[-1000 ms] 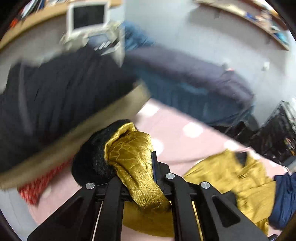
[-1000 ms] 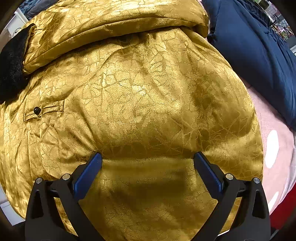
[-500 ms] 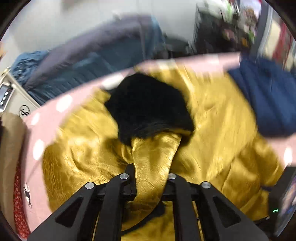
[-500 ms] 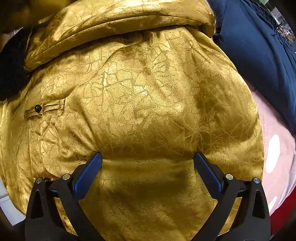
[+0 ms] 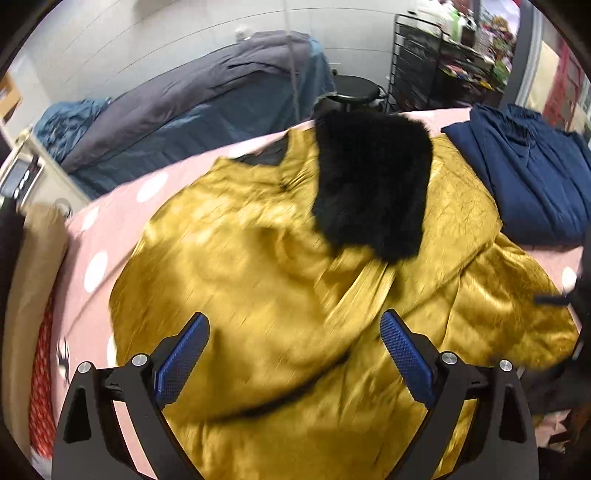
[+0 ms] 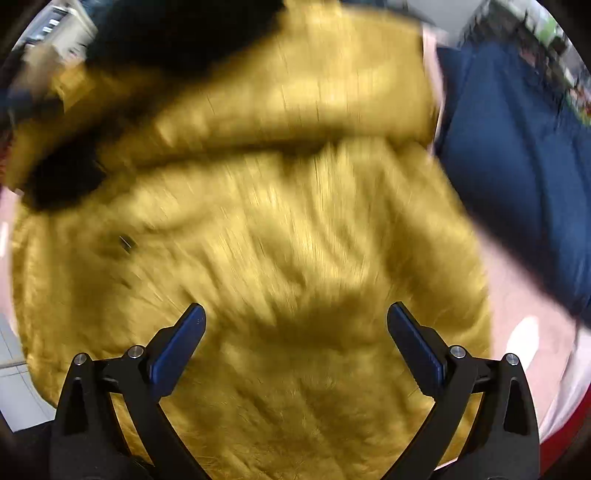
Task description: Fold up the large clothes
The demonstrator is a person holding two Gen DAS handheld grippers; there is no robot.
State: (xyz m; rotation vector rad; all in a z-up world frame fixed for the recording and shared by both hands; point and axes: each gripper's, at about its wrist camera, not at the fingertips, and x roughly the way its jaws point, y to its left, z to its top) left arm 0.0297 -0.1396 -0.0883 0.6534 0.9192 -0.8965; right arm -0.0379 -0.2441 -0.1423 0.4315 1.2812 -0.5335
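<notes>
A gold satin jacket (image 5: pixel 266 280) with a black fur cuff (image 5: pixel 373 177) lies on the pink dotted bed cover (image 5: pixel 110 218). A sleeve lies folded across the jacket body, its fur cuff at the far side. My left gripper (image 5: pixel 295 343) is open and empty just above the jacket. My right gripper (image 6: pixel 295 332) is open and empty above the jacket (image 6: pixel 295 229); that view is blurred. The black fur (image 6: pixel 177 33) shows at the top of the right wrist view.
A dark blue garment (image 5: pixel 532 184) lies right of the jacket, also in the right wrist view (image 6: pixel 517 158). Grey and blue bedding (image 5: pixel 207 107) is piled behind the bed. A black stool (image 5: pixel 354 92) and a wire rack (image 5: pixel 417 62) stand beyond.
My left gripper carried the sleeve over the jacket, opened and let it go; the sleeve now lies across the body. My right gripper stayed open and has started moving, blurring its view.
</notes>
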